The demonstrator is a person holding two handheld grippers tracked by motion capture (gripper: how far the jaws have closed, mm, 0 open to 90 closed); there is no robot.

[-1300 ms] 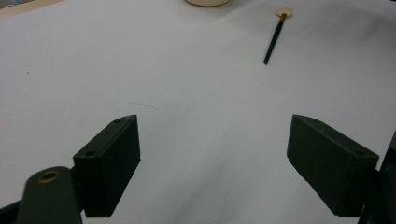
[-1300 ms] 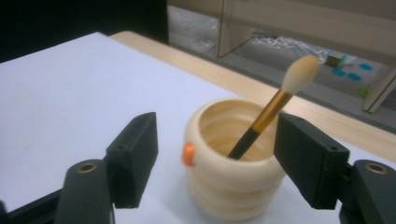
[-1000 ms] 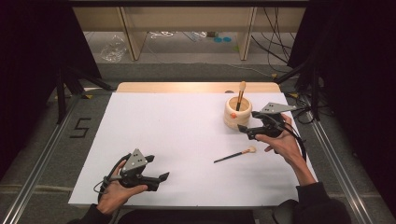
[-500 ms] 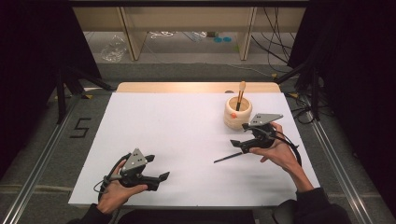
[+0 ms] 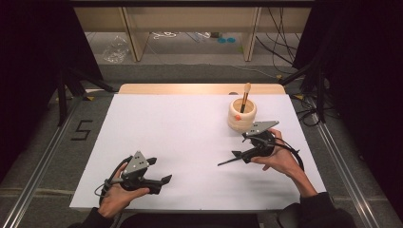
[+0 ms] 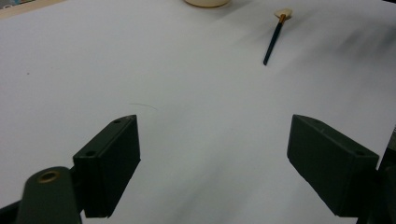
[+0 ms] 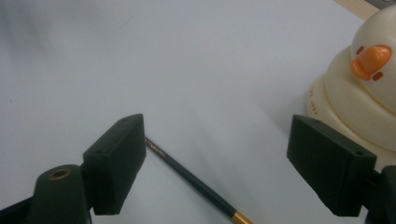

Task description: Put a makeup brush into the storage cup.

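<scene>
A dark green brush (image 5: 227,162) with a gold ferrule lies on the white table (image 5: 190,128), right of centre. My right gripper (image 5: 240,156) hovers over its right end, open, and the handle (image 7: 196,184) runs diagonally between and below the two jaws, apart from both. A cream duck-shaped holder (image 5: 242,115) stands just behind it, with a wooden-handled brush (image 5: 245,95) upright inside; its orange beak (image 7: 371,60) faces my right gripper. My left gripper (image 5: 164,180) rests open near the front left edge. In the left gripper view, it (image 6: 215,154) stands open over bare table, the green brush (image 6: 273,42) far ahead.
A wooden strip (image 5: 199,89) borders the table's far edge. Metal rails (image 5: 342,171) run along both sides, and cables trail on the floor behind. A person's hands hold both grippers from the front edge.
My right gripper has come from beside the duck holder toward the front and lowered over the green brush. The left gripper has stayed put.
</scene>
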